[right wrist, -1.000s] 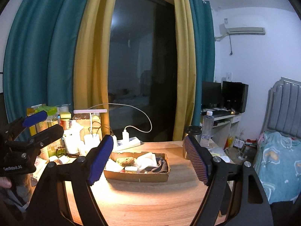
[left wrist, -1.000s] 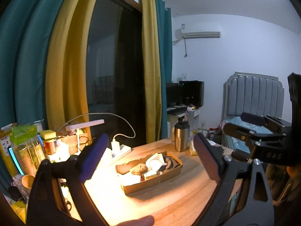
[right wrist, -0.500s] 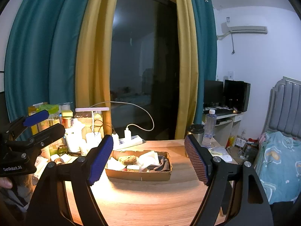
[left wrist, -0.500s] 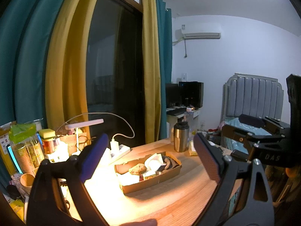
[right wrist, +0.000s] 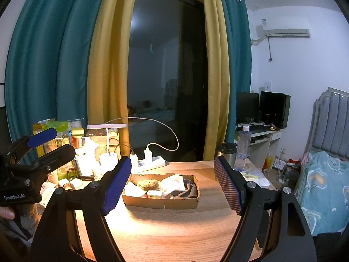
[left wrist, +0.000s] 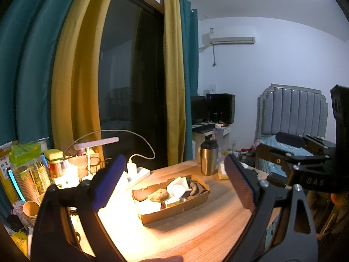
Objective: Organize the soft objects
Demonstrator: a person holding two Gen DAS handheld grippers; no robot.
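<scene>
A shallow cardboard tray is seen at the middle of a wooden table, lit by a desk lamp. Soft items are piled in it: a brown sponge-like lump, white cloths and dark fabric. The right gripper is held with jaws spread wide, nothing between them. The left gripper is likewise spread and empty. A steel tumbler is placed right of the tray.
</scene>
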